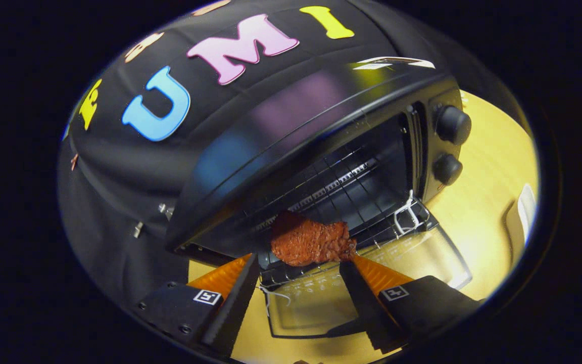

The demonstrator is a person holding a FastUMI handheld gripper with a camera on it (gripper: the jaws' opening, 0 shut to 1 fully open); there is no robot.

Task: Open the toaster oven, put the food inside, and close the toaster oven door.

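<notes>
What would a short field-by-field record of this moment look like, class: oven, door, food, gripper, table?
oven: toaster oven, black, two knobs on its control side
door: door open, folded down flat under the fingers
food: reddish-brown piece at the front of the rack
gripper: gripper open, the food just ahead of its fingertips, whether they touch it unclear
table: table, light wood

No words or numbers can be read, only small square marks on the tongs (301, 263).
</notes>
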